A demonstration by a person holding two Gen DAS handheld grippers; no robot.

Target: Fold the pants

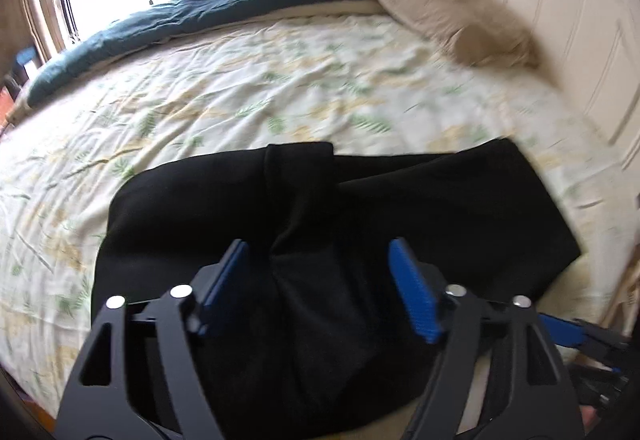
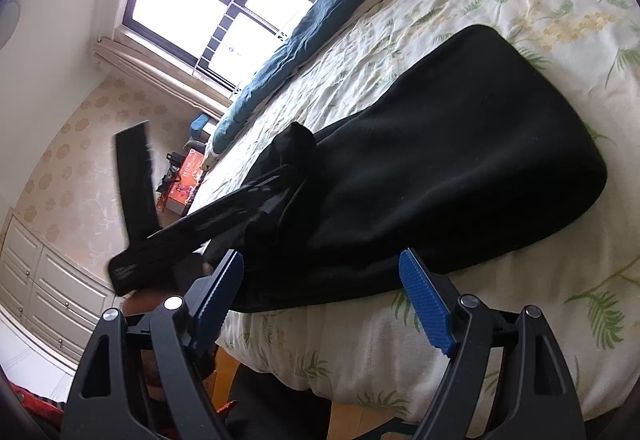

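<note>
The bed (image 1: 280,80) carries the black pants (image 1: 360,200), folded into a wide dark slab near its front edge, with a raised fold across the middle. The left gripper (image 1: 318,272) tilts down over the pants, jaws wide apart, nothing pinched between them. The right gripper (image 2: 324,280) points lower along the bed edge, jaws equally wide and empty, just short of the pants (image 2: 460,160).

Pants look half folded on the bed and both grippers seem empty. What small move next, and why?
Probably bring the open left gripper down onto the raised bunch in the black pants and smooth or re-grip it. Nothing is pinched by its pads, a ridge of cloth sticks up just ahead of it, and the right gripper hangs open at the bed edge.
</note>
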